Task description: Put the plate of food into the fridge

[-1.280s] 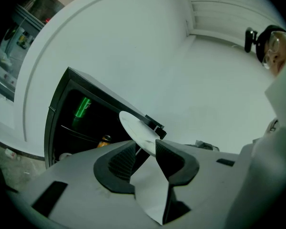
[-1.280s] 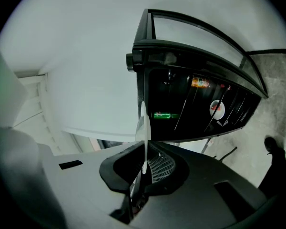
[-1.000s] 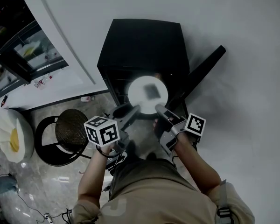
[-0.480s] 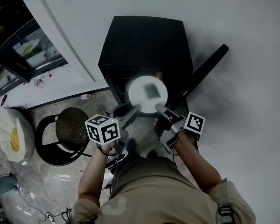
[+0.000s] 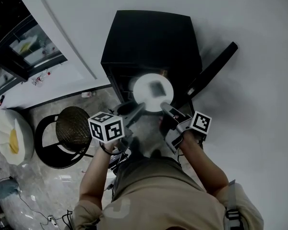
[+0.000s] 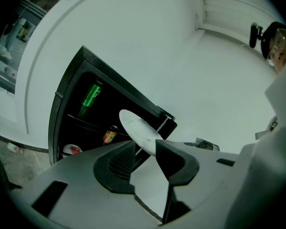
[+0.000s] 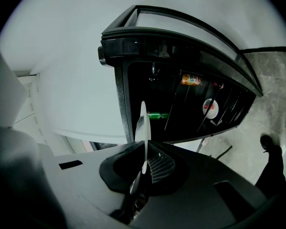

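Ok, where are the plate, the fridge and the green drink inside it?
plate (image 5: 145,96): head view, bare white part near its left edge.
fridge (image 5: 150,37): head view, middle of its black top.
green drink (image 6: 90,96): left gripper view, middle of its body.

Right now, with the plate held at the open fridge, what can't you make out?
- What the food on the plate is: a dark blur in the head view; neither gripper view shows it.
- Fridge inside: hidden under its own top in the head view.
- Print on the green container: too small, left gripper view.
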`<state>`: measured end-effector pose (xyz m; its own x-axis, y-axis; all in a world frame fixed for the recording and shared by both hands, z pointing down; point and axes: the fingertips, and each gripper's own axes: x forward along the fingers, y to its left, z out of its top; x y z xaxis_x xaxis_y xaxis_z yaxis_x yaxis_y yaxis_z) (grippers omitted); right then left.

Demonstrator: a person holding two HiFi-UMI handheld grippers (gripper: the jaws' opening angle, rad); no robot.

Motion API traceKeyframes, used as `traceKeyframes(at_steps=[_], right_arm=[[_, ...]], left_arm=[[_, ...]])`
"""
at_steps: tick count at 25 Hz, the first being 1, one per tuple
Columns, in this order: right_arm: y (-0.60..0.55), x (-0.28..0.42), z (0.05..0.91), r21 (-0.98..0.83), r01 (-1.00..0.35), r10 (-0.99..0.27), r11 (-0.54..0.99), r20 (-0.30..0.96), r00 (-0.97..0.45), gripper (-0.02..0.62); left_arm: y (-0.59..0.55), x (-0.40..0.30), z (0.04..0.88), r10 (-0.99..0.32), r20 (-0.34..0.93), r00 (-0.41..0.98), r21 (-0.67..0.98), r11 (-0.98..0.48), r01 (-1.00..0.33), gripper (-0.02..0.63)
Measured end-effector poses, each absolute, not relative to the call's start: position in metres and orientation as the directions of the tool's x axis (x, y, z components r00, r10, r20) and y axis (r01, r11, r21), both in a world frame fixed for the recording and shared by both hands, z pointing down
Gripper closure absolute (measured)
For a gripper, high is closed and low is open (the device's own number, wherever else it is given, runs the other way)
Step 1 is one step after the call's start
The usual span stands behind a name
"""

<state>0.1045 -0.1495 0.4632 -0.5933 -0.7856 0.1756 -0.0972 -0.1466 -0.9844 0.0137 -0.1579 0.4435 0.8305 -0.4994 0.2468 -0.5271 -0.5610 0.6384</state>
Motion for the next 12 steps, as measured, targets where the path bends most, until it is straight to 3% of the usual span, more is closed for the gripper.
traceKeyframes(at_steps=[12], right_arm=[[-0.149,0.110,0.477,-0.980,-0.118,-0.799,-0.159,0.198,-0.568,0.566]], left_arm=[[-0.160,0.019,0.460,-0.471,0.262,0.842,0.655,-0.554,-0.514,0.477]])
